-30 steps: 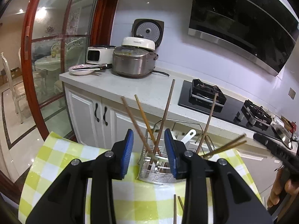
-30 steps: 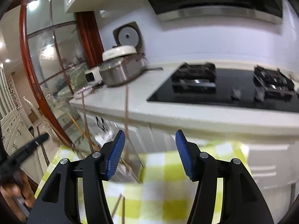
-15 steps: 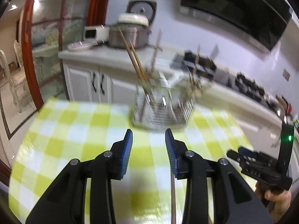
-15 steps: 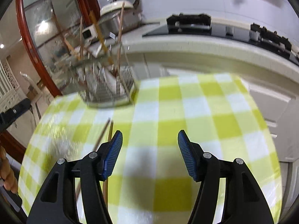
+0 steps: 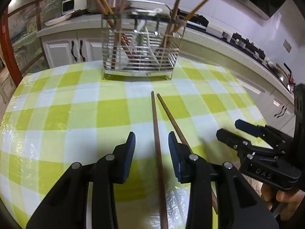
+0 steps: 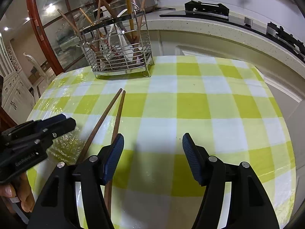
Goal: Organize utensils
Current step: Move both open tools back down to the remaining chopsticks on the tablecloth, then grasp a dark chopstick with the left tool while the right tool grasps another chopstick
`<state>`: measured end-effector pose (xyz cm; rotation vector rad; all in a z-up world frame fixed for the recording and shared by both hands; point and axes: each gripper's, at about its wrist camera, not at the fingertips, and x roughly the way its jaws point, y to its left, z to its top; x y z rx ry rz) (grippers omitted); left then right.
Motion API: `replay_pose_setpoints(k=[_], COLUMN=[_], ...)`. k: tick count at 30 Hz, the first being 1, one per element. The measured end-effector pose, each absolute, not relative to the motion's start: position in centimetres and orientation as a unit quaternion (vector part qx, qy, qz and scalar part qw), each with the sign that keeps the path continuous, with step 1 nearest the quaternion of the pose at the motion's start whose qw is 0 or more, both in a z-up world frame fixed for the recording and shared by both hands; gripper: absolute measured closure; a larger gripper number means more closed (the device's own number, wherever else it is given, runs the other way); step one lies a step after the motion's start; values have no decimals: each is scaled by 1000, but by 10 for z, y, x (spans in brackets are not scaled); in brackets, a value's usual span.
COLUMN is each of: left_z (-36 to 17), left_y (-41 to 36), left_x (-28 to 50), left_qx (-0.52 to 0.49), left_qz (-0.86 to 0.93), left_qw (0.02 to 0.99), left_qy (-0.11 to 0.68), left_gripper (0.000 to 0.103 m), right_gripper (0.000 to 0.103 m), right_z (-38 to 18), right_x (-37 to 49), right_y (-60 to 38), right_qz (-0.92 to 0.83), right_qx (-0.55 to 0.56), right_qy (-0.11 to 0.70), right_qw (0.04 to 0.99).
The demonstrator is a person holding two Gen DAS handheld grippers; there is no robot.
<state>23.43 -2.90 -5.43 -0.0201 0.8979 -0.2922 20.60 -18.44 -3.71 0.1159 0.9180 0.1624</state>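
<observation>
Two loose chopsticks on the checked tablecloth, wire utensil rack behind.

In the left wrist view, one chopstick (image 5: pixel 156 143) is framed between the spread fingers of the left gripper (image 5: pixel 152 150), the second chopstick (image 5: pixel 171 119) beside it. Only the right wrist view shows both beside, not within, the spread right gripper (image 6: pixel 152 148). One rack (image 6: pixel 122 57) is counted; several sticks stand in it.
</observation>
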Motion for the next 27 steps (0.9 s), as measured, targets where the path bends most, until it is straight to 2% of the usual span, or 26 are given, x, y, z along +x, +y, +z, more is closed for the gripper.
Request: replay_pose_setpoints(k=[9, 13, 23, 27], left_z=[-73, -78, -89, -89], left_y=[-46, -50, -64, -69], left_x=[246, 250, 259, 259], left_qx=[14, 25, 65, 81], left_qz=[-147, -142, -123, -118], left_qw=[877, 874, 872, 872], left_qy=[458, 464, 469, 468], left_gripper=[70, 74, 75, 83], right_gripper=[41, 41, 40, 39], right_z=[-46, -48, -49, -50], right_x=[210, 211, 213, 215], right_y=[-189, -189, -192, -192], right_qz=[71, 70, 68, 68], right_qx=[52, 52, 51, 51], right_qy=[452, 454, 454, 456], right_qw=[888, 887, 887, 886])
